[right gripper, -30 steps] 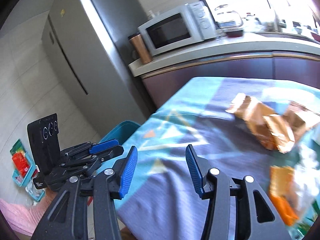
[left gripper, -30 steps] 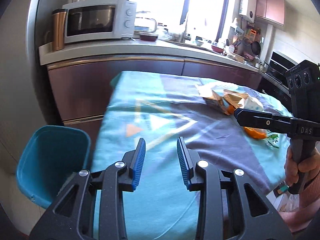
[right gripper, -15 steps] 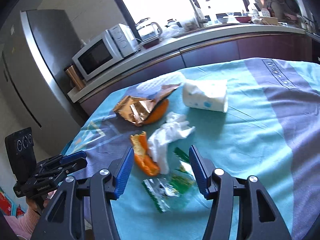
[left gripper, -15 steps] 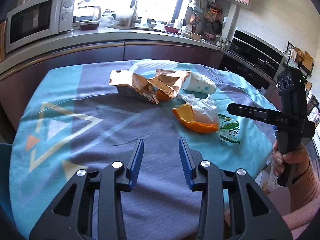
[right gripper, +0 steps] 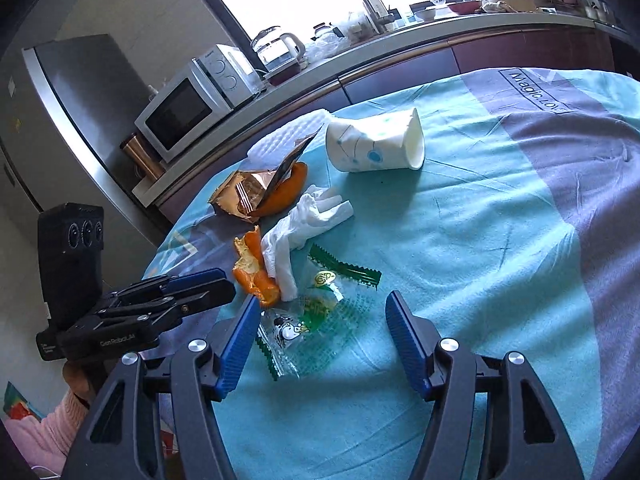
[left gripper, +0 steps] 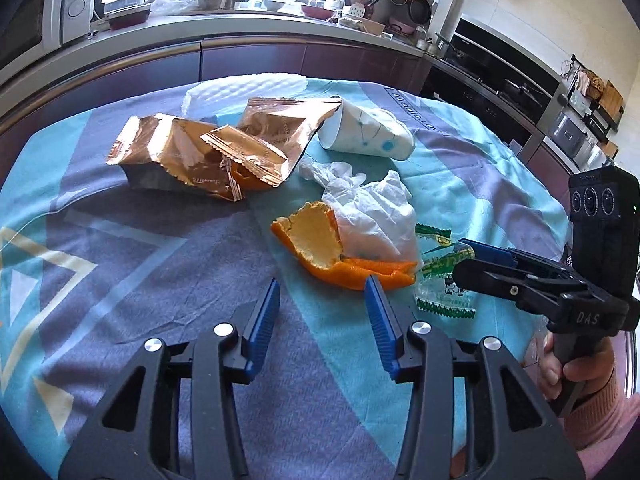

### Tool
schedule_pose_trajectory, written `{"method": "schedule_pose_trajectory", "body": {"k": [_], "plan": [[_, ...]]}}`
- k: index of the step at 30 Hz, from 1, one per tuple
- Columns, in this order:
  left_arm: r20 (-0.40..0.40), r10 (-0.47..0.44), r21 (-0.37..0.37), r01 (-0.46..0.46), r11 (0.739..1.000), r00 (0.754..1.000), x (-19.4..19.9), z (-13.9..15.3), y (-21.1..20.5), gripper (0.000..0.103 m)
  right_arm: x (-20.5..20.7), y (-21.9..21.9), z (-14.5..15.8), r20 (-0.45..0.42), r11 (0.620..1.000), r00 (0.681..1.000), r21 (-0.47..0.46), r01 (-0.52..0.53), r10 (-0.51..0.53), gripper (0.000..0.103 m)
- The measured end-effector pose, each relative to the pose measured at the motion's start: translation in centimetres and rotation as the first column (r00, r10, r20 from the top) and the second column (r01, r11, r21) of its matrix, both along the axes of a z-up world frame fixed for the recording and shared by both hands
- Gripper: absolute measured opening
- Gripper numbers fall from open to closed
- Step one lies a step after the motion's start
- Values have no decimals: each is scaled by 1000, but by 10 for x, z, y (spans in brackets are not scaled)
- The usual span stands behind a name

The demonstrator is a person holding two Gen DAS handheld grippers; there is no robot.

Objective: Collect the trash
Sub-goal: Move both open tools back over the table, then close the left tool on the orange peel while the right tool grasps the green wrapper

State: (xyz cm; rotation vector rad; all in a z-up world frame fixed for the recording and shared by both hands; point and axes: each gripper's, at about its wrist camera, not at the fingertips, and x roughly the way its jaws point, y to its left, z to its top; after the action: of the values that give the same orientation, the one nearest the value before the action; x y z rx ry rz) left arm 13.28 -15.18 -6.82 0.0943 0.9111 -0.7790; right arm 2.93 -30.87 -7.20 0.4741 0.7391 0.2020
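Trash lies on a teal and purple tablecloth. Orange peel lies under a crumpled white tissue. Beyond them are gold snack wrappers and a tipped white paper cup. A clear wrapper with green print lies between my right gripper's fingers. My left gripper is open and empty, just short of the peel. My right gripper is open, low over the clear wrapper; it also shows in the left wrist view. The peel, tissue and cup show in the right wrist view too.
A kitchen counter with a microwave and kettle runs behind the table. A fridge stands at the left. The table's right edge is close to my right gripper.
Both grippers moved in toward the trash pile. The left swung right, away from the blue bin, up to the peel. The right came down over the clear green wrapper.
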Motion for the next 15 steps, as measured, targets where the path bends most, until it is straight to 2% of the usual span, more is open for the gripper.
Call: {"method": "schedule_pose_trajectory", "body": {"k": [6,11,13,15], "plan": [[-24,-9,-2,9,1000,1000,13,-1,-16,46,-3,-3,-1,7,1000,1000,17,-5,5,59],[-48,-13,-26,12,1000,999,14,-1,-17,35,-5,-5,-3,3,999,1000,29,-14,13,43],[-47,-11,-30,10,999,999,12,-1,-17,32,-5,-6,-4,1,999,1000,43,-16,16,31],[-52,-15,-38,13,999,999,11,0,-18,22,-6,-7,-5,2,998,1000,52,-24,24,23]]}}
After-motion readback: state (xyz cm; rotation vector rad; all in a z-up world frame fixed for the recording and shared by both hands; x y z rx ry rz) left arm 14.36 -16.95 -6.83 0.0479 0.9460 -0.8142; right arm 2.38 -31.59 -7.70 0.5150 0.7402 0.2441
